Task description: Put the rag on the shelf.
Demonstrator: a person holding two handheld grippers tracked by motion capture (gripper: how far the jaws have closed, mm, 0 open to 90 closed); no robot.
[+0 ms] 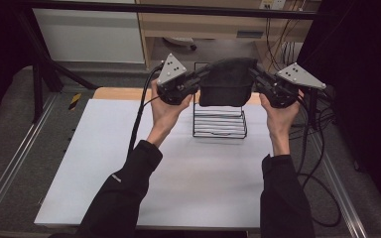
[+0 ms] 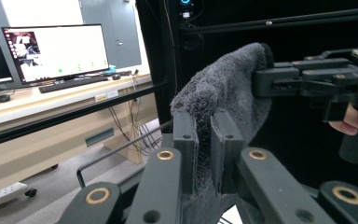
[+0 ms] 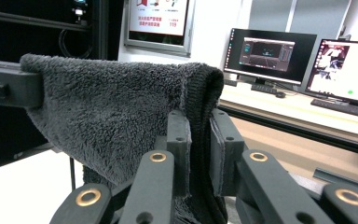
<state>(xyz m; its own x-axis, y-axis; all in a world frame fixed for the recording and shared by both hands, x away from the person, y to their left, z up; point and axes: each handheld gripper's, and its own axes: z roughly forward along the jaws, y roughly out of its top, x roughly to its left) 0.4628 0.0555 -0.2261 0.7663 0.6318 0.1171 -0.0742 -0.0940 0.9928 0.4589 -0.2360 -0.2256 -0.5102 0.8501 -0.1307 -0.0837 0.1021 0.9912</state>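
A dark grey fluffy towel [image 1: 226,82] hangs stretched between my two grippers, above a black wire rack [image 1: 219,120] that stands on the white table [image 1: 129,163]. My left gripper [image 1: 197,79] is shut on the towel's left top edge, and my right gripper [image 1: 257,77] is shut on its right top edge. In the left gripper view the towel [image 2: 223,93] is pinched between my jaws [image 2: 205,135], with the other gripper holding its far corner. In the right gripper view the folded towel edge [image 3: 121,112] sits clamped between my jaws [image 3: 200,140].
The wire rack stands near the table's far edge, right under the towel. Cables [image 1: 317,163] trail off the table's right side. A black frame bar [image 1: 178,9] crosses the back. Desks with monitors [image 2: 56,51] stand beyond.
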